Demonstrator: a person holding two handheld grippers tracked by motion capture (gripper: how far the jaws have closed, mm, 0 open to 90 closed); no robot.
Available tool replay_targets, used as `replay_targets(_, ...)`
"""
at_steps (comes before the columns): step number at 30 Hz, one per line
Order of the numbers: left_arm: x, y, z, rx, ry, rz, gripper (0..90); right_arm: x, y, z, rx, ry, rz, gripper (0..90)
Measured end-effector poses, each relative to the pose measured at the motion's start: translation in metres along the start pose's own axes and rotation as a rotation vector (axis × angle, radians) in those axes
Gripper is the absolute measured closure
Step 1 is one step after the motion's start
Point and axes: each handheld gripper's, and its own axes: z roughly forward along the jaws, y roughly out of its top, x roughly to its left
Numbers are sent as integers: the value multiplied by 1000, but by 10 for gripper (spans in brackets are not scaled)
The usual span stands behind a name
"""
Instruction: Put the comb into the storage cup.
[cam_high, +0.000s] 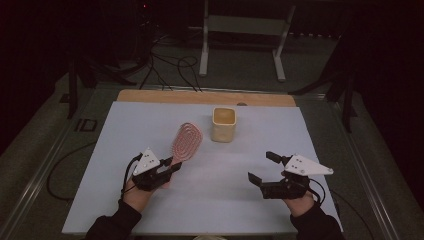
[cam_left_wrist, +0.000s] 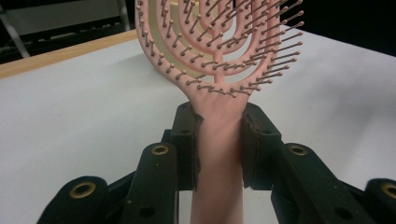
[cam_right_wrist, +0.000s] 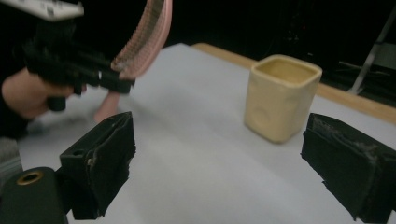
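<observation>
Nearest to the person, the left gripper (cam_high: 167, 170) is closed on the handle of the pink hairbrush (cam_high: 186, 141). In the left gripper view the two black jaws press the handle from both sides, just under the head, and the bristles face the camera. In the right gripper view the brush head is tilted up from the white table cover (cam_high: 125, 130), and the end of the handle seems close to the cover or touching it; I cannot tell which. The right gripper (cam_high: 264, 169) waits near the person's right side with its jaws wide apart and nothing between them.

Farther from the person stands the cream square cup (cam_high: 223, 124), upright and open at the top, just beyond the brush head and a little to the right of it.

I judge that the step in hand is the lifting of the brush, probably to place it in the cup. The next move calls for raising the brush higher, turning it handle down, and bringing it above the cup opening.

Both hands lie low over the cover, and the right gripper points to the cup.
</observation>
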Motion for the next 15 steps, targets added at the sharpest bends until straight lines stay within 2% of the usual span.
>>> replay_targets(5, -1, 0, 0, -1, -3, -1, 711, 4, 22, 6, -20, 0, -2, 89)
replay_targets(6, -1, 0, 0, -1, -3, -1, 711, 4, 22, 6, -20, 0, -2, 89)
replay_targets(10, -2, 1, 1, -4, -6, 6, 711, 10, 41, 17, -33, 6, 5, 83)
replay_targets(15, -2, 1, 1, -5, -7, 8, 711, 15, 53, 27, -27, 6, -3, 83)
